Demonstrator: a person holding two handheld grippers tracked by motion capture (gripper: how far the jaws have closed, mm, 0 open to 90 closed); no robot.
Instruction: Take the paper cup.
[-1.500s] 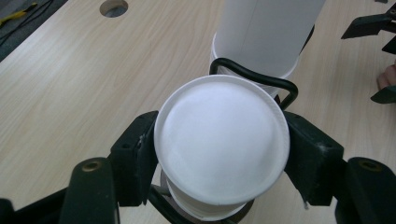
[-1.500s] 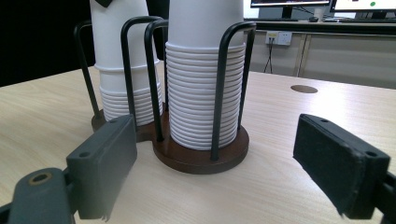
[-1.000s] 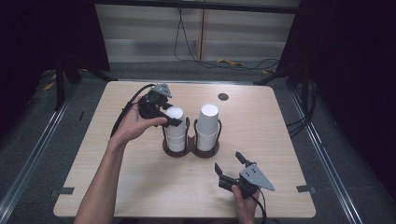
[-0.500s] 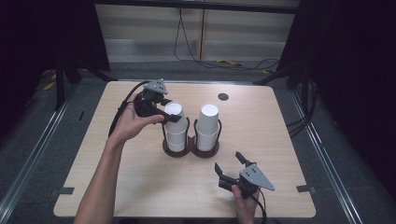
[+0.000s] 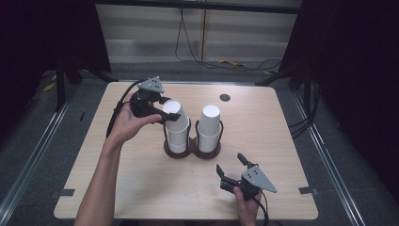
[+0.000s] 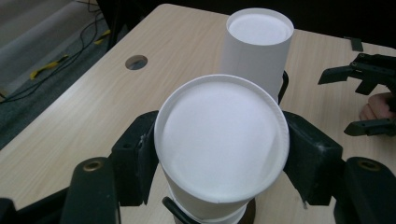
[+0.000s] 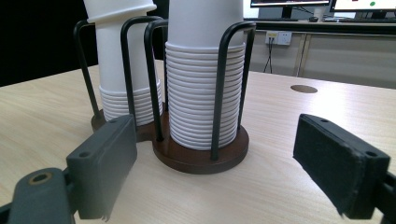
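Two stacks of upturned white paper cups stand in a dark holder with black wire loops at mid-table. My left gripper reaches in from the left and is shut on the top cup of the left stack. That cup sits between the pads, raised a little and tilted. The right stack is untouched. My right gripper rests near the table's front edge, open, jaws pointing at the holder with nothing between them.
A round cable hole lies in the tabletop behind the right stack. Cables run across the floor beyond the far edge of the table. Bare wood surrounds the holder on all sides.
The left gripper has drawn the top cup slightly up and to the left off its stack. The right gripper has stayed where it was.
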